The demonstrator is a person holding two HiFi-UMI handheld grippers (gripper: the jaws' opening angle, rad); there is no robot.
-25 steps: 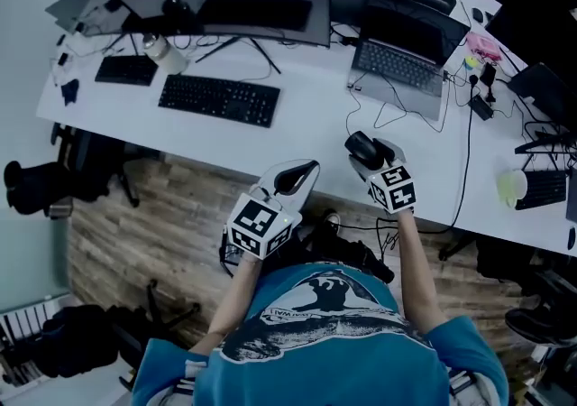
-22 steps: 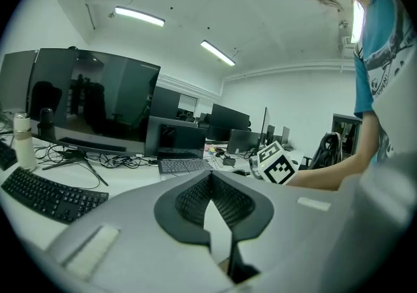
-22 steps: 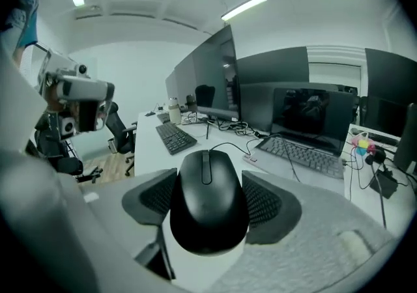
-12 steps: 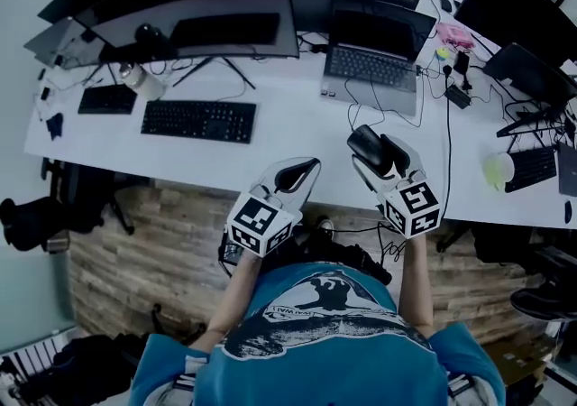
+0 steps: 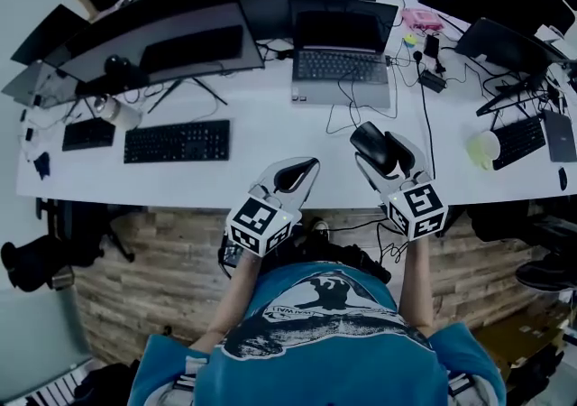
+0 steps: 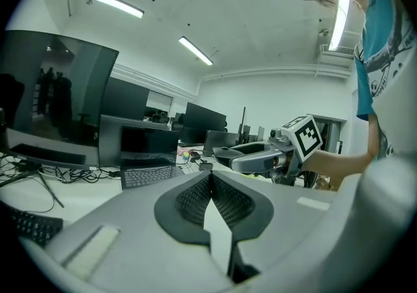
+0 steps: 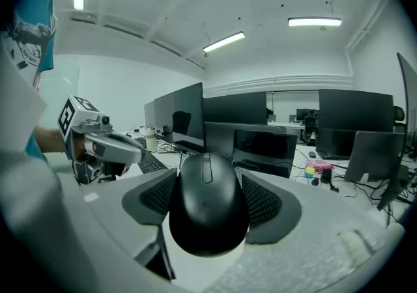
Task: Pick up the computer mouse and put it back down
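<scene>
A black computer mouse (image 5: 370, 144) sits between the jaws of my right gripper (image 5: 382, 150), which is shut on its sides and holds it in the air over the near edge of the white desk (image 5: 270, 170). In the right gripper view the mouse (image 7: 208, 207) fills the centre, nose pointing away, with the pads (image 7: 264, 200) against its flanks. My left gripper (image 5: 296, 175) hovers to the left of it at the desk's front edge. It is shut with nothing in it, and its pads meet in the left gripper view (image 6: 210, 197).
On the desk are an open laptop (image 5: 341, 61) with trailing cables, a black keyboard (image 5: 177, 141), wide monitors (image 5: 162, 25) at the back and a pale cup (image 5: 484, 148) at the right. Wooden floor (image 5: 153, 260) lies below the desk edge.
My right gripper has risen with the mouse in it and now appears larger and a little further right. The left gripper stays shut and holds about the same spot in the picture.
</scene>
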